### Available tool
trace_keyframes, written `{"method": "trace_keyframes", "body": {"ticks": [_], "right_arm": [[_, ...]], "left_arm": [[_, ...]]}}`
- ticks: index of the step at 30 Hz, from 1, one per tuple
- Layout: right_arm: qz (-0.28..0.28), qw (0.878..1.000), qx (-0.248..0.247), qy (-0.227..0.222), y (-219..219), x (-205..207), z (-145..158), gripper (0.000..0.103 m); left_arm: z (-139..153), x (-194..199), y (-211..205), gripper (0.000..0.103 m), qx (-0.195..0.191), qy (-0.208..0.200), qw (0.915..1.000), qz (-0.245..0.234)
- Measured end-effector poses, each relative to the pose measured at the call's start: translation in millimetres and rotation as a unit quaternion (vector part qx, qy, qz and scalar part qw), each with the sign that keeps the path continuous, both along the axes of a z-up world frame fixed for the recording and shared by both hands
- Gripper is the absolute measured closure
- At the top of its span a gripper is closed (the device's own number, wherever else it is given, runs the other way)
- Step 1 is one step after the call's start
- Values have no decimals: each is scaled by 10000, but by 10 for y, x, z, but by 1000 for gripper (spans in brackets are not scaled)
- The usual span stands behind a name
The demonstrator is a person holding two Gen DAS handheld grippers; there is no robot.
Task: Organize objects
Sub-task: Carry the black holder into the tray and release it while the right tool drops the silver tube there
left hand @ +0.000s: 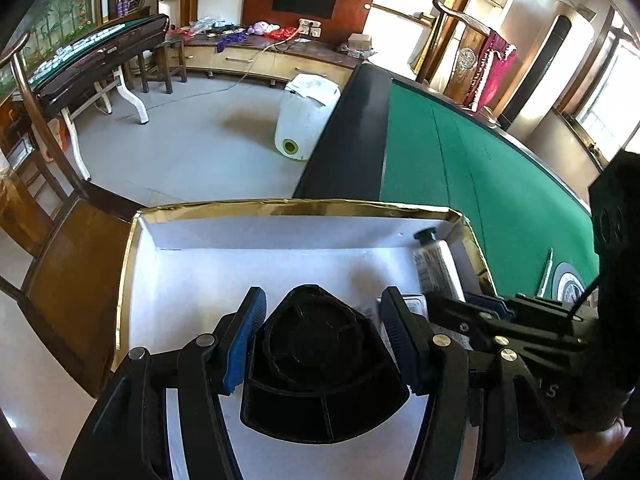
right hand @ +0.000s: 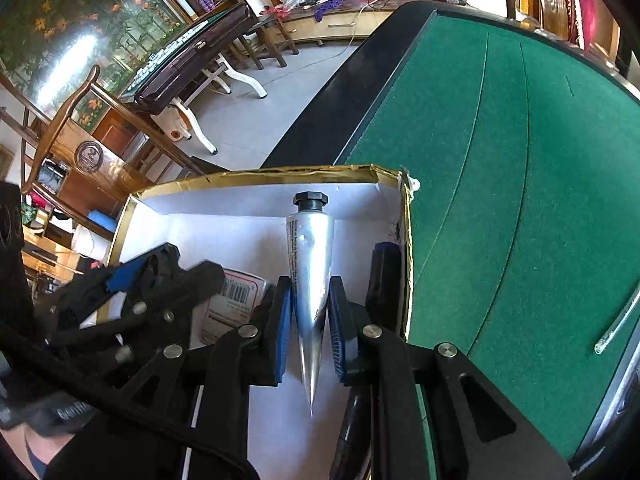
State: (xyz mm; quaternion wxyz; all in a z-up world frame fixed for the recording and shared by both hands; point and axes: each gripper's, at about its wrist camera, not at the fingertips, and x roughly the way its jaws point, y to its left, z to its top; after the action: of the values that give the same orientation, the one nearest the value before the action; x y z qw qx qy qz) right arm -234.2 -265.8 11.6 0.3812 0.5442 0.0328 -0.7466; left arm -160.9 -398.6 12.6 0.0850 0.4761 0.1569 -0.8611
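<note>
White gold-rimmed box (right hand: 256,178) at corner of green felt table (right hand: 500,160). Right gripper (right hand: 308,316) clamped on silver tube (right hand: 310,256) beside right wall; left gripper (left hand: 320,340) grasping black ridged object (left hand: 320,368) mid-box. Barcoded item (right hand: 236,296) between grippers.

The left gripper (left hand: 322,334), black with blue-padded fingers, angles steeply downward, its jaws half spread. Just beside it, the matching right gripper (right hand: 308,316) tilts down likewise, jaws nearly closed.

Tube (right hand: 310,256) in box (right hand: 256,178), right side
</note>
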Motion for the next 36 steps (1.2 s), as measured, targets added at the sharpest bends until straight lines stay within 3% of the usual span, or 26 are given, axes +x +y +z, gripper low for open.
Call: {"method": "trace_keyframes", "body": {"ticks": [6, 15, 19, 23, 25, 27, 29, 31, 33, 36], "right_arm": [[-54, 9999, 17, 154, 14, 34, 7, 87], [-170, 9995, -263, 95, 180, 28, 123, 85], [-221, 9987, -318, 343, 287, 122, 268, 86], [-69, 9980, -437, 447, 324, 300, 395, 84], [-40, 9971, -66, 763, 273, 393, 432, 75], [23, 9982, 16, 601, 271, 421, 392, 71], [123, 9995, -106, 284, 331, 466, 345, 71], [90, 9993, -218, 284, 481, 556, 350, 71], [138, 9987, -399, 293, 667, 697, 389, 71], [191, 9956, -903, 168, 1100, 962, 415, 70]], "left_arm": [[-9, -77, 46, 49, -46, 94, 9999, -121], [12, -74, -61, 48, 253, 142, 9996, -38], [88, 28, -56, 48, 427, 198, 9988, -91], [232, 242, 27, 48, 287, 407, 9988, -12], [268, 289, 118, 47, 44, 280, 9996, 56], [286, 348, 211, 47, -183, 89, 9997, 108], [302, 441, 273, 47, -237, 4, 9996, 147], [354, 627, 343, 47, -194, 123, 9996, 138], [403, 897, 445, 47, -387, 182, 9988, 237], [502, 1249, 697, 47, -397, 550, 9976, 109]]}}
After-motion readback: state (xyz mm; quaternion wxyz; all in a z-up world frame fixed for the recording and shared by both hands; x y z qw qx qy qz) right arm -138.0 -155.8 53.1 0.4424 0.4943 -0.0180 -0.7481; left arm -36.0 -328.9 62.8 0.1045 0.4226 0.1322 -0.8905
